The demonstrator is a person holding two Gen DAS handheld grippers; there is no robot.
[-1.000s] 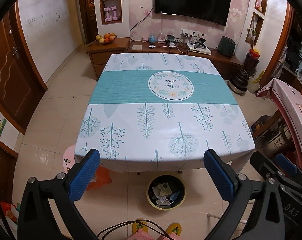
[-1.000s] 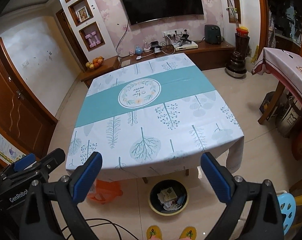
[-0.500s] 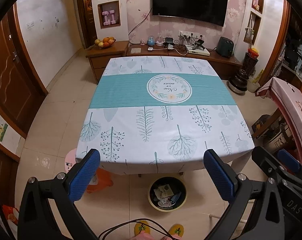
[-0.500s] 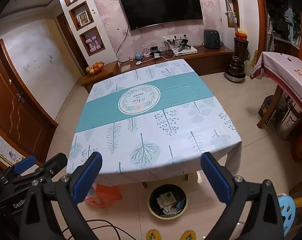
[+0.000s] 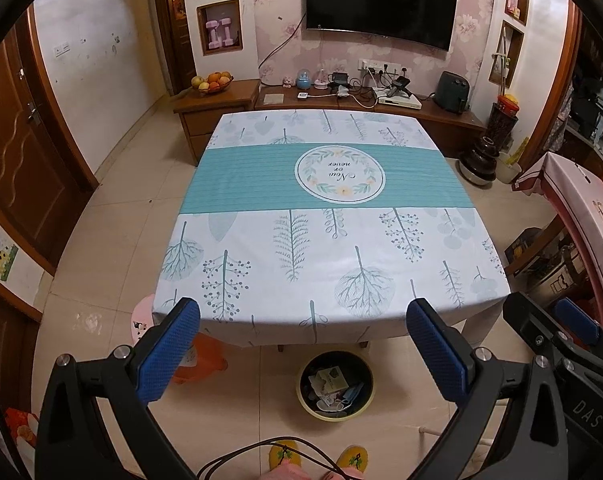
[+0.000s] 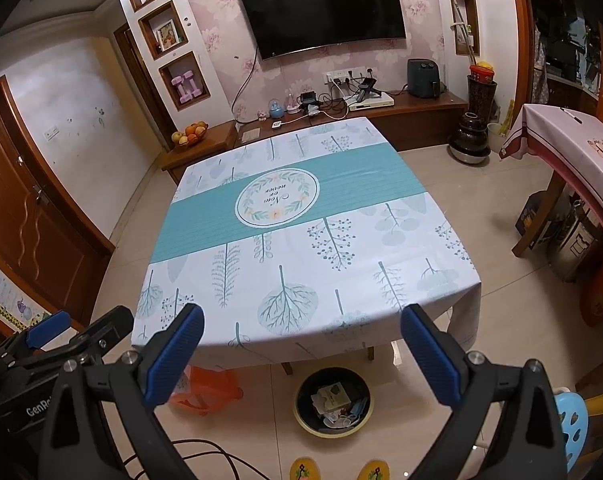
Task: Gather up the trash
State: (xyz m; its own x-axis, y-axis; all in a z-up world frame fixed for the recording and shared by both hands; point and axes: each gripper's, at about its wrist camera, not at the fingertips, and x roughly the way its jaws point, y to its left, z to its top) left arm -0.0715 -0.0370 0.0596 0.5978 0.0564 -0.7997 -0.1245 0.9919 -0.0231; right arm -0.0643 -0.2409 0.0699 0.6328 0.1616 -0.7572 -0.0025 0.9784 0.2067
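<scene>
Presently, from the left wrist view, my left gripper (image 5: 303, 344) stands wide open, its blue-padded fingers (image 5: 167, 356) spread at lower left and lower right of the frame with nothing between them. Across the centre lies the square table with a white leaf-print cloth and teal band (image 5: 325, 240); its top carries no loose items that I can see. Below the table's near edge, at lower centre, the round black waste bin with a yellowish rim (image 5: 335, 386) sits on the beige tiled floor (image 5: 113, 248), holding paper scraps and a blue face mask. An orange plastic bag (image 5: 203, 364) lies on the floor at lower left, just under the table's corner. My right gripper (image 5: 561, 344) shows at the right edge; its opening cannot be judged from this side. Yellow slippers (image 5: 283, 456) appear at the bottom edge.

From the right wrist view, my right gripper (image 6: 301, 344) is likewise spread wide and empty. The table (image 6: 301, 248) fills the middle. The waste bin (image 6: 333, 400) sits at lower centre, beneath the near table edge, with the orange bag (image 6: 209, 390) to its left. My left gripper (image 6: 53, 340) is at the lower left. A wall-mounted black television (image 6: 325, 12) hangs at upper centre.
</scene>
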